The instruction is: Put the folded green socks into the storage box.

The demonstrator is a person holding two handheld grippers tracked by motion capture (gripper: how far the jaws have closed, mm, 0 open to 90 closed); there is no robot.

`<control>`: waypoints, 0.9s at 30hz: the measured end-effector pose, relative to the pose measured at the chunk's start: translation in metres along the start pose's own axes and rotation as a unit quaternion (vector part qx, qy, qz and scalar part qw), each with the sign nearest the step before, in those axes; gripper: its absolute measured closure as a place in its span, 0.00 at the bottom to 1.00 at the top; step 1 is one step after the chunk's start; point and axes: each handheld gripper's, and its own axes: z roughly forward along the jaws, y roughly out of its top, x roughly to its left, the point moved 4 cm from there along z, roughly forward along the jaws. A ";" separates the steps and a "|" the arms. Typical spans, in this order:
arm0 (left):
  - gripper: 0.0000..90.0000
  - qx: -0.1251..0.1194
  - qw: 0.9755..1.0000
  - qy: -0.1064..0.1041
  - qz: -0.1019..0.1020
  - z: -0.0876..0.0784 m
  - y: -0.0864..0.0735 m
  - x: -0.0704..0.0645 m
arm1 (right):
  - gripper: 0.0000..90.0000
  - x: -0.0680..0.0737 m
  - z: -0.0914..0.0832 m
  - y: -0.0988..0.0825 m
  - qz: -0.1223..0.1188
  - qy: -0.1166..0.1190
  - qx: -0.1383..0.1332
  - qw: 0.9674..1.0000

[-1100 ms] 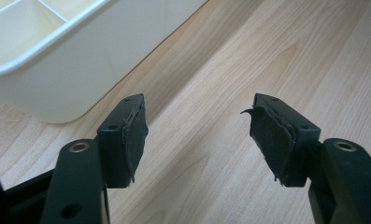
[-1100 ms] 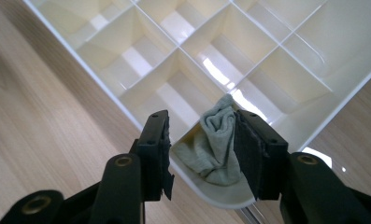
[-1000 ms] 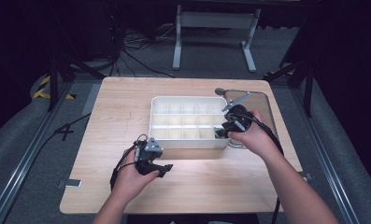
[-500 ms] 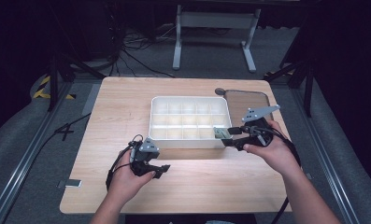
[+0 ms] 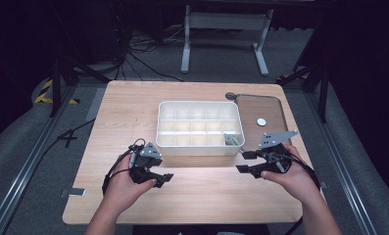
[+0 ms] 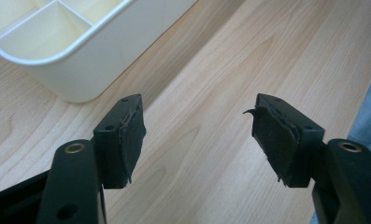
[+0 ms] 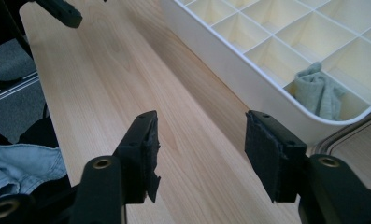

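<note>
On the light wooden table (image 5: 133,122), centre: one white plastic compartment organiser box (image 5: 200,128), divided by thin walls into a grid of small cells. In its near right corner cell lies one small folded grey-green cloth (image 5: 231,139), bunched up, resting against the cell walls; the right gripper view shows the same cloth (image 7: 319,93) sitting low inside that corner cell. Just right of the box: one wood-toned tray with a dark rim (image 5: 281,113), holding a small white disc (image 5: 261,121); a small dark round object (image 5: 230,96) sits at the tray's far left corner. Near edge, right: right gripper (image 5: 247,162), held in the person's hand just in front of the box's right corner, jaws pointing left, set wide apart and having just been opening, with nothing between them but bare tabletop. Near edge, left: left gripper (image 5: 165,179), held in the person's other hand in front of the box's left corner, jaws pointing right, likewise wide apart and empty, their black pads frayed at the edges. Beyond the table: dark floor with cables (image 5: 133,54) and a metal stand (image 5: 225,29).
</note>
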 end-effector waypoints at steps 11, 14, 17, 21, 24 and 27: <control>0.36 0.026 0.999 -0.007 0.017 0.000 -0.003 -0.002 | 0.46 0.009 0.015 -0.022 -0.003 0.015 0.051 0.999; 0.30 0.024 0.999 -0.011 0.020 0.005 -0.008 -0.001 | 0.45 0.006 0.026 -0.035 -0.003 0.018 0.073 0.997; 0.27 0.039 0.999 -0.014 0.014 0.008 -0.012 0.000 | 0.44 0.003 0.031 -0.041 0.000 0.016 0.085 0.996; 0.25 0.062 0.998 -0.011 0.022 0.012 -0.018 0.003 | 0.44 0.000 0.038 -0.051 -0.009 0.012 0.108 0.994; 0.24 0.065 0.997 -0.012 0.028 0.014 -0.018 0.003 | 0.44 0.000 0.043 -0.056 -0.008 0.017 0.112 0.993; 0.24 0.076 0.996 -0.019 0.032 0.017 -0.020 0.002 | 0.44 0.003 0.054 -0.062 -0.018 0.022 0.126 0.992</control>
